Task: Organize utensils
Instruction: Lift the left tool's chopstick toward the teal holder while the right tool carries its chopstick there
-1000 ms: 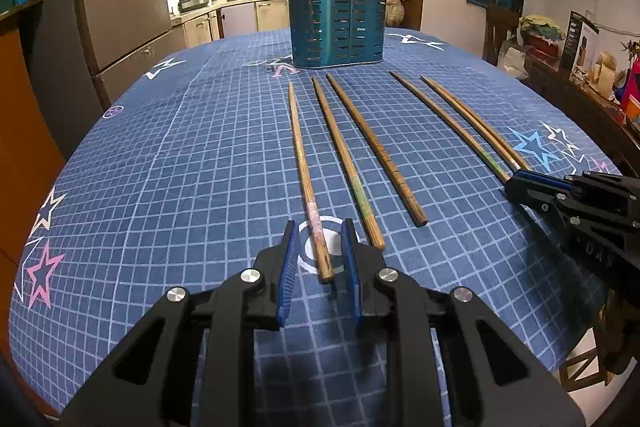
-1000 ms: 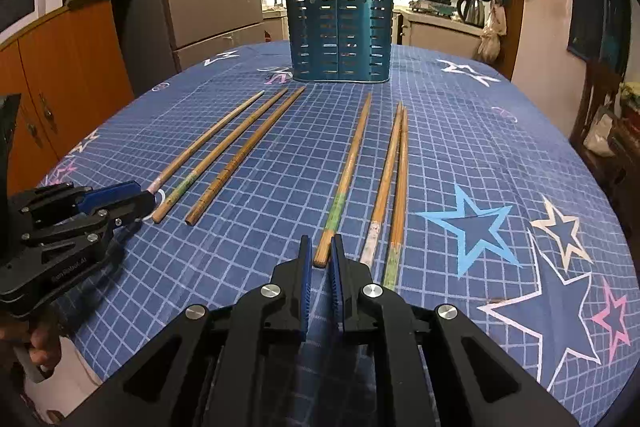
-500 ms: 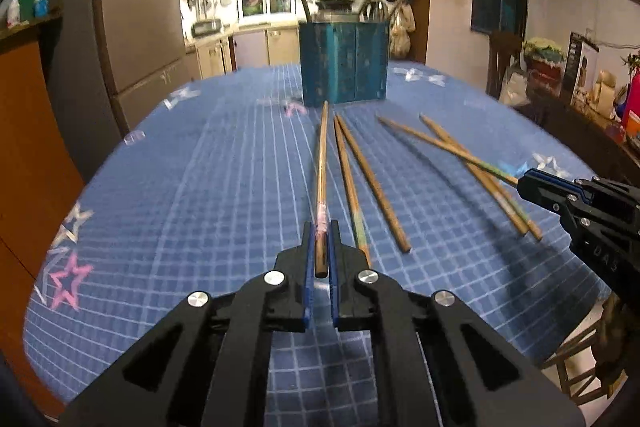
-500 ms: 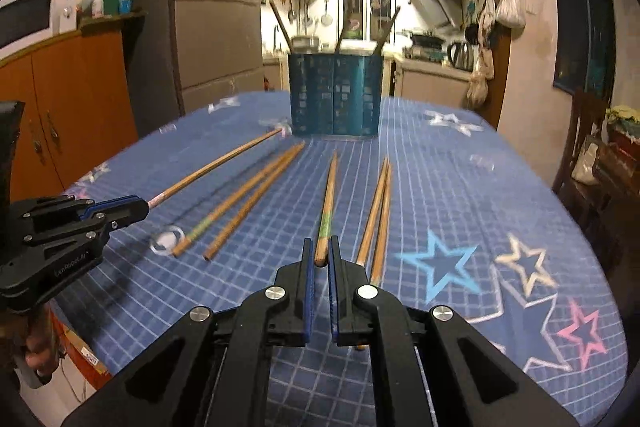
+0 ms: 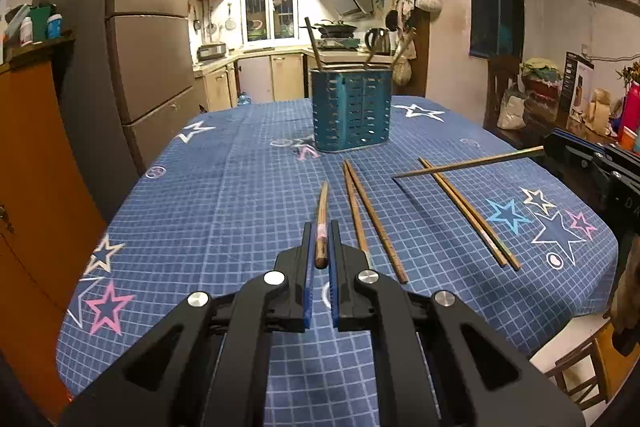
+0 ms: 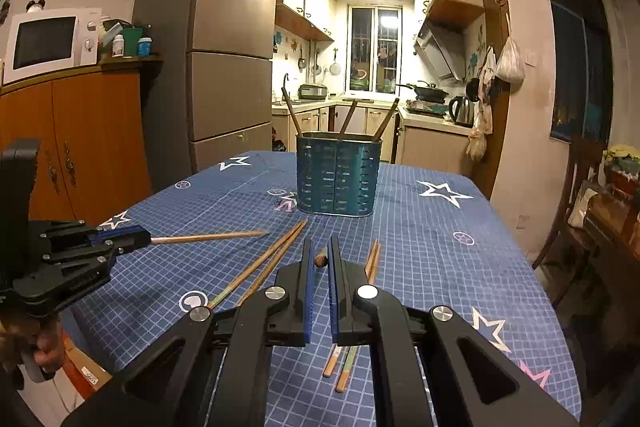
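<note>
Got a chopstick pinched in each gripper right now. Left gripper is clamped on the butt end of one stick, lifted off the table and aimed toward the holder, I'd guess so it can drop in tip first. Right gripper is closed on another stick, which I see end-on. Four more chopsticks lie loose on the cloth, between me and the holder, which already has a few handles poking out. Blue gridded tablecloth with stars, dim dining room, fridge on the left, lit kitchen behind.
</note>
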{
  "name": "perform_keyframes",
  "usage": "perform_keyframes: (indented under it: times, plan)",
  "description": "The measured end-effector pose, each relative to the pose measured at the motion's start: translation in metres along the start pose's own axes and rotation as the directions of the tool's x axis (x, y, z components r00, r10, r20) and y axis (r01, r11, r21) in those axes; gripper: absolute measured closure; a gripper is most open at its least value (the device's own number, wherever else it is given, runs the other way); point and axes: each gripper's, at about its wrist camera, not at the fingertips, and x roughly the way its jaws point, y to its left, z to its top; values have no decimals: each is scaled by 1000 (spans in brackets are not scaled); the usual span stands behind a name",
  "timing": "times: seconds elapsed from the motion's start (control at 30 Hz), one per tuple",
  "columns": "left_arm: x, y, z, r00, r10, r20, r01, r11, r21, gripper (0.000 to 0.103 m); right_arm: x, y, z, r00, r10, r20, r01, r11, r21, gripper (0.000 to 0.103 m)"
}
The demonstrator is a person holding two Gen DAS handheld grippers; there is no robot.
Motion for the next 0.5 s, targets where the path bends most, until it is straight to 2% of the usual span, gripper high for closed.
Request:
perform_keyframes:
  times: [0.2, 0.5]
  plan:
    - [-11, 8, 18, 998, 5, 56, -4, 1000, -2, 98, -3, 0, 15, 999, 4, 35, -3, 1000, -24, 96]
    - [-25, 16, 83, 983, 1, 183, -5, 1000, 24, 98, 14, -26, 62, 996, 59, 73, -59, 998, 6, 96]
